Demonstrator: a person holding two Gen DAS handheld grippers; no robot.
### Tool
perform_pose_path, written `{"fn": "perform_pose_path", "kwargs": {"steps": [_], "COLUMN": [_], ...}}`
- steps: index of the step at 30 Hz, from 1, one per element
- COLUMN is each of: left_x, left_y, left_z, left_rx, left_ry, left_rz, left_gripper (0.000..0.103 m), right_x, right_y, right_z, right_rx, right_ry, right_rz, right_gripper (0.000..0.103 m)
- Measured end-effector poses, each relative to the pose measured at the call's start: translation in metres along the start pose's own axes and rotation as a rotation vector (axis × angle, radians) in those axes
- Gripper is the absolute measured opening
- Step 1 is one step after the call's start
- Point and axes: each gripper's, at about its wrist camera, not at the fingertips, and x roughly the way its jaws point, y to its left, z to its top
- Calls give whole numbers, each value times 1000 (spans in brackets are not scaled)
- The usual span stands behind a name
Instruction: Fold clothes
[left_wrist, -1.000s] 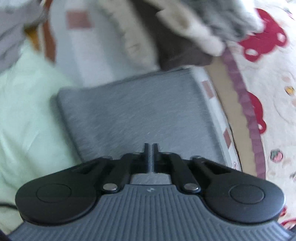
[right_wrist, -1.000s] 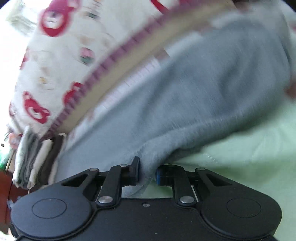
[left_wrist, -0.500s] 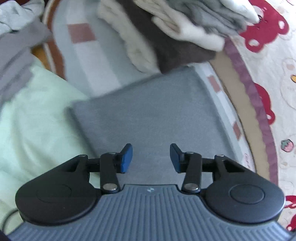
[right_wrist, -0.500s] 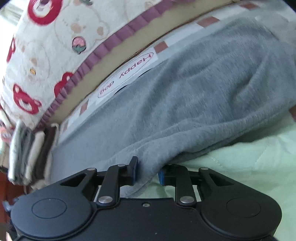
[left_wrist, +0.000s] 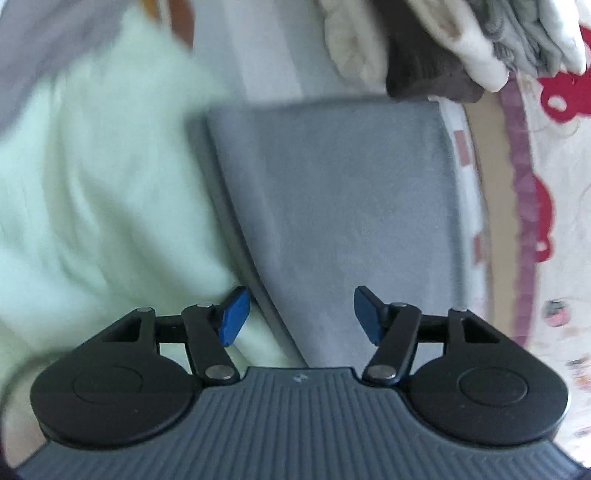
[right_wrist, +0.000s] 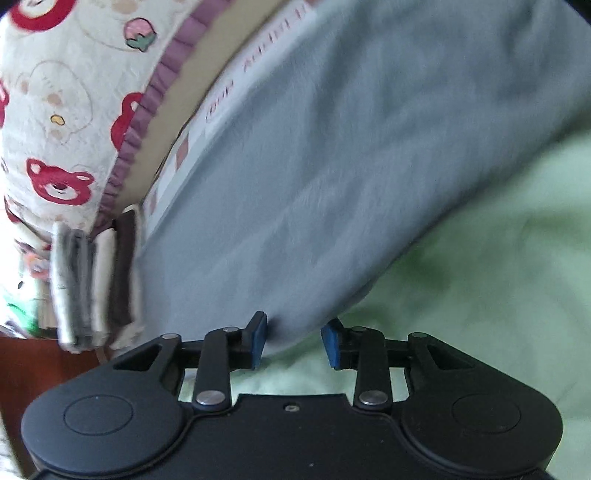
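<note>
A folded grey garment (left_wrist: 332, 206) lies flat on a pale green sheet (left_wrist: 96, 221). My left gripper (left_wrist: 301, 317) hovers over its near edge, jaws opening wide, blue pads (left_wrist: 233, 317) clear of the cloth. In the right wrist view the same grey garment (right_wrist: 332, 166) fills the middle, and its rounded corner lies between the pads of my right gripper (right_wrist: 293, 341). Those jaws are opening too; the cloth lies close to the left pad and the right pad stands clear.
A stack of folded clothes (left_wrist: 443, 48) in cream, brown and grey sits beyond the garment, also seen as the stack (right_wrist: 92, 288) at left. A bear-print blanket (right_wrist: 55, 129) with a purple frill borders the bed. The green sheet (right_wrist: 480, 295) spreads to the right.
The left jaws went from shut to wide apart. The right jaws, pinched on the grey corner before, have spread and let the cloth go. Both views shifted closer to the garment.
</note>
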Motion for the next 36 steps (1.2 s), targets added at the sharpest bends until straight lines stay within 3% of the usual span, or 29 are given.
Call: {"fn": "perform_pose_path", "kwargs": {"steps": [6,7,9,12,15,18,23,24,25,27,31,34,36], "left_x": [9,10,8,7,12,18,18,20,21,20,20,22,21], "left_y": [2,0,-11,-37,-62,-64,-44,-42,-40,-48,-80,-76,-60], "left_z": [-5,-4,-7,-19,-33,-32,-12,-10,-9,-14,-39,-33,-20], "left_rx": [-41,-22,64,239,390,382,242,234,227,310,550,507,395], "left_ry": [-66,-76,-94,-159,-219,-214,-198,-197,-196,-235,-334,-311,-264], "left_rz": [38,36,23,68,135,147,100,83,65,59,150,140,98], "left_gripper": [62,56,43,36,36,37,40,38,24,10,9,11,17], "right_x": [26,28,29,31,34,39,29,26,24,20,14,7,2], "right_y": [8,13,23,37,42,40,17,12,9,2,-5,-6,-8], "right_z": [-9,-9,-9,-4,5,10,8,9,11,15,18,16,15], "right_rx": [-12,-21,-48,-81,-93,-46,37,58,75,108,119,77,29], "right_ry": [73,81,86,58,30,34,3,-13,-30,-64,-83,-122,-158], "right_rz": [38,52,94,127,124,98,95,93,90,82,49,-51,-101], "right_gripper": [38,38,39,41,41,42,46,48,49,53,53,54,36]}}
